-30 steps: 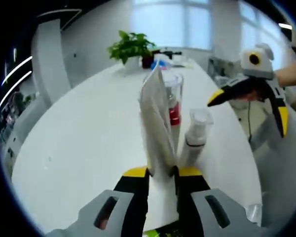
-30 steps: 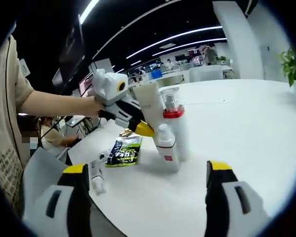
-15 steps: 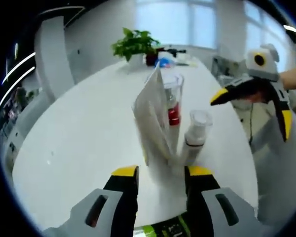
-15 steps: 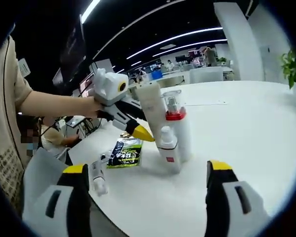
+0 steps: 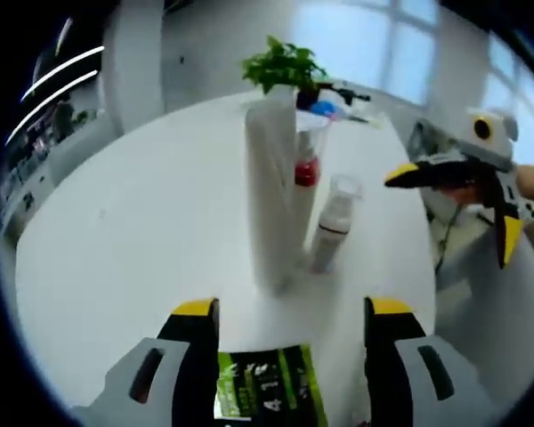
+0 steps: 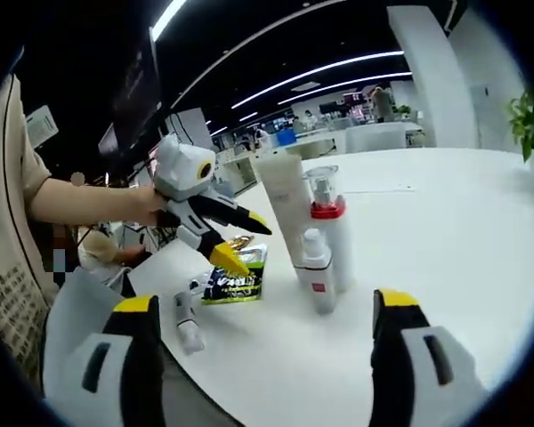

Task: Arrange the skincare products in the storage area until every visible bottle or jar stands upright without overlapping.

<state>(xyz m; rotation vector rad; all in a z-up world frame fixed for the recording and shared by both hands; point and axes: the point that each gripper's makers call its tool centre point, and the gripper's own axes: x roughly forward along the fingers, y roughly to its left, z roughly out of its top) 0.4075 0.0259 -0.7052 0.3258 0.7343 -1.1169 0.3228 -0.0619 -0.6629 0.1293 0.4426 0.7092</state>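
Note:
A tall white tube [image 5: 271,205] stands upright on the white table [image 5: 133,231], free of any gripper. Right behind it stands a clear-capped bottle with a red collar [image 5: 306,171], and a small white pump bottle [image 5: 329,236] is beside them. My left gripper [image 5: 292,311] is open, a short way back from the tube. In the right gripper view, the same tube [image 6: 285,209], red-collared bottle [image 6: 331,233] and small bottle [image 6: 318,271] form a tight upright group. There the left gripper [image 6: 245,242] hangs open to their left. My right gripper [image 6: 264,302] is open and holds nothing.
A green and black sachet [image 5: 267,396] lies flat between my left jaws, also seen as the sachet [image 6: 236,276] near the table edge. A small white tube [image 6: 187,322] lies on its side by that edge. A potted plant [image 5: 289,67] stands far back. The right gripper [image 5: 455,205] hovers off the table's right side.
My left gripper let go of the white tube, opened wide and drew back. The tube went from tilted to upright. The right gripper stayed open and nearly still.

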